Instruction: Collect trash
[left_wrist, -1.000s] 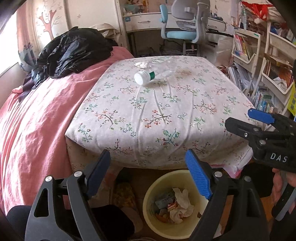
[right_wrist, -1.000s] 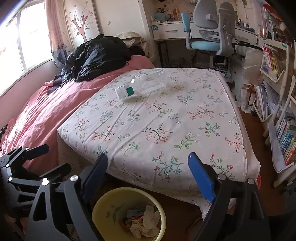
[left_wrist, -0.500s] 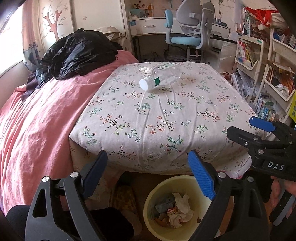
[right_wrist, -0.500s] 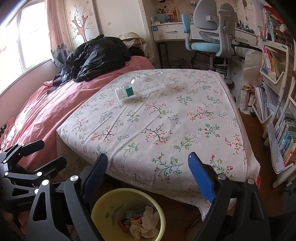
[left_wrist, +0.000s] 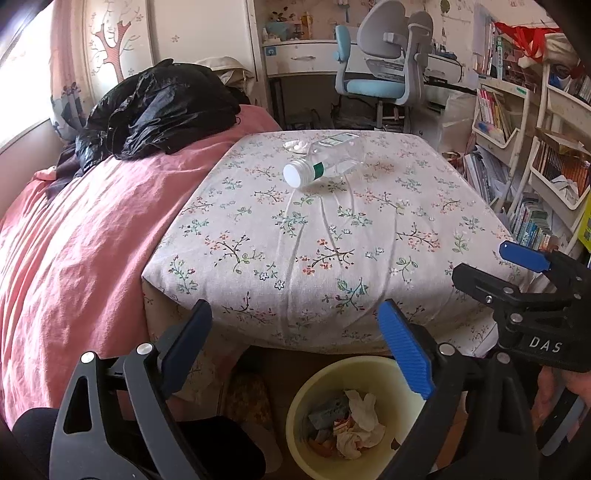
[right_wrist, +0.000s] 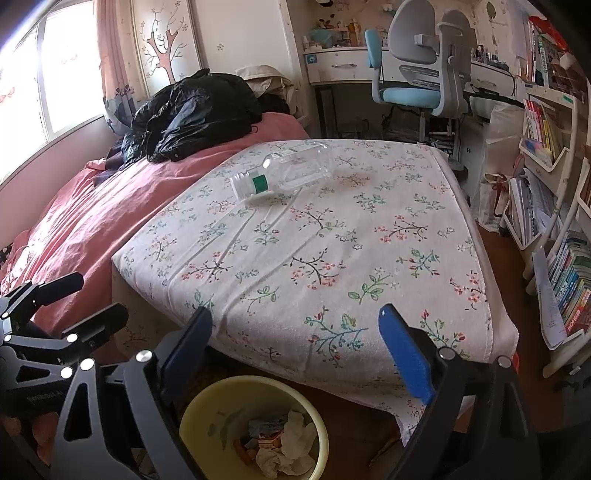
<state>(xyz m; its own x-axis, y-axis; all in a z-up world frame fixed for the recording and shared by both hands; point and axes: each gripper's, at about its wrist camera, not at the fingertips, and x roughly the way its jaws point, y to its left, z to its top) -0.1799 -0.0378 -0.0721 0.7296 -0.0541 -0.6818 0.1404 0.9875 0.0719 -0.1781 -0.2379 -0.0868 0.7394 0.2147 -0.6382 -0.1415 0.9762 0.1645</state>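
left gripper (left_wrist: 295, 354) jaws just opened wider, nothing between, right gripper (right_wrist: 295, 354) spread wide, empty, above yellow bin (left_wrist: 306, 402)

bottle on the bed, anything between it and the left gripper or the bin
Nothing visible does. The plastic bottle lies alone on the floral sheet, with bare sheet between it and the open, empty left gripper. The yellow bin sits on the floor below the bed's near edge, its top uncovered.
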